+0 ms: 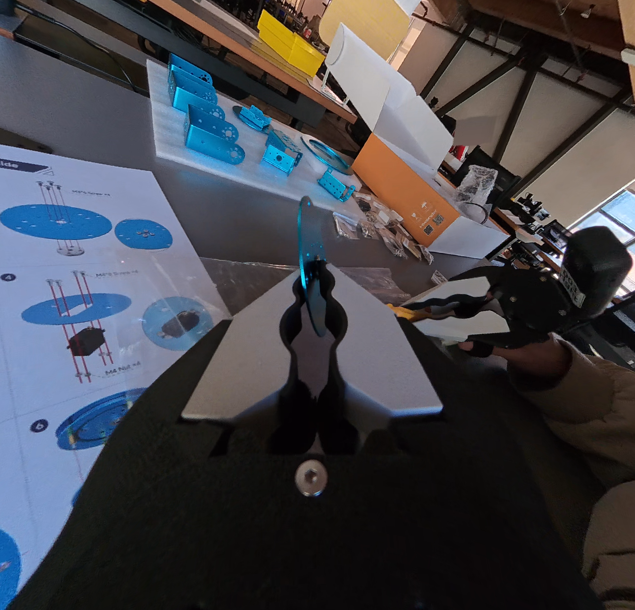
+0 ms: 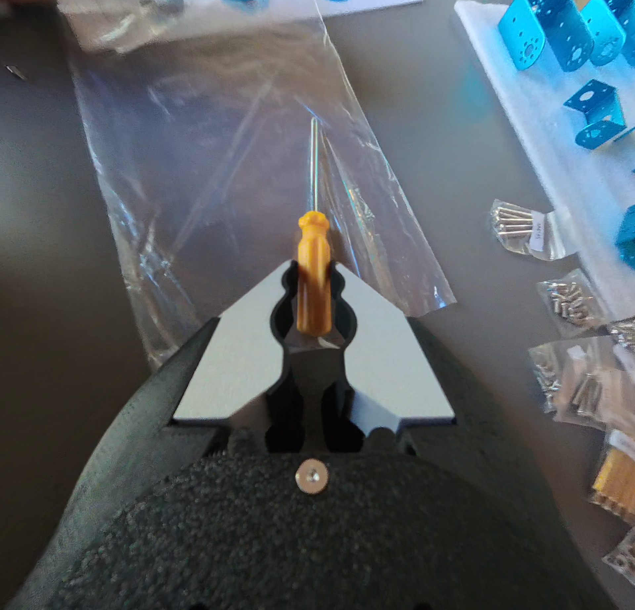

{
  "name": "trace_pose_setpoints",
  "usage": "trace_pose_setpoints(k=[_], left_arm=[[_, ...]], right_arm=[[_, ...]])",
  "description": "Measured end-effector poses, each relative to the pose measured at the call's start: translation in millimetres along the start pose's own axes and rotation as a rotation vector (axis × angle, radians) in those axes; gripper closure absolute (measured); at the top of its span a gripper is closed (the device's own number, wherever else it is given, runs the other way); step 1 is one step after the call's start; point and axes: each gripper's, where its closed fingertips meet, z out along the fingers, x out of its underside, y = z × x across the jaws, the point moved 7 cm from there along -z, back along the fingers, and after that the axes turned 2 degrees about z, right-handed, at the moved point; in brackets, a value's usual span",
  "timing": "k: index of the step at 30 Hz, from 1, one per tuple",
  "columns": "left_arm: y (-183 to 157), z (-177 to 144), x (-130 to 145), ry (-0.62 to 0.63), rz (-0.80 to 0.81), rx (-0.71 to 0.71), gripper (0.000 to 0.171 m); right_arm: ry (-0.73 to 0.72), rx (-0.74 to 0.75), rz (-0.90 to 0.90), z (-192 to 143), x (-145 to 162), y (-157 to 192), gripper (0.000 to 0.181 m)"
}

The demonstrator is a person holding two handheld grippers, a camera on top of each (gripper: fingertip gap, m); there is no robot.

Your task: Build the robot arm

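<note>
Grey tabletop (image 1: 240,215) fills both views, with a workshop of benches and shelving seen behind it in the left wrist view. An assembly sheet (image 1: 86,284) printed with blue disc diagrams is laid at the left. On a white foam pad (image 1: 192,167) several blue metal brackets (image 1: 206,133) are set out in a row.

A thin blue disc (image 1: 309,250) is clamped edge-on between the closed fingers of the left gripper (image 1: 314,277) and held raised above the table; something small and dark is seen at its face, perhaps a screw, though that spot is too small to tell.

An orange-handled screwdriver (image 2: 314,277) is gripped by its handle in the closed right gripper (image 2: 314,270), shaft pointed forward over a flat clear plastic bag (image 2: 240,164), which appears empty.

Small clear packets (image 2: 515,229) holding screws and other hardware are laid in a line just beside the foam pad. An orange-and-white box (image 1: 412,188) stands open beyond them; its contents are hidden.
</note>
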Motion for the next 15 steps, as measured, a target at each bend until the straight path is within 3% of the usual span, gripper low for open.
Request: trace_pose_setpoints(k=[6, 11, 15], left_arm=[[-6, -2, -1, -0.015, 0.074, -0.015, 0.167], [-30, -3, 5, -0.010, 0.447, -0.128, 0.167], [-42, 0, 9, -0.005, 0.590, -0.150, 0.166]], right_arm=[[-0.067, 0.048, -0.065, -15, -27, 21, 0.164], [-0.163, -0.088, 0.113, -29, -52, 42, 0.164], [-0.154, -0.082, 0.143, -29, -50, 45, 0.164]])
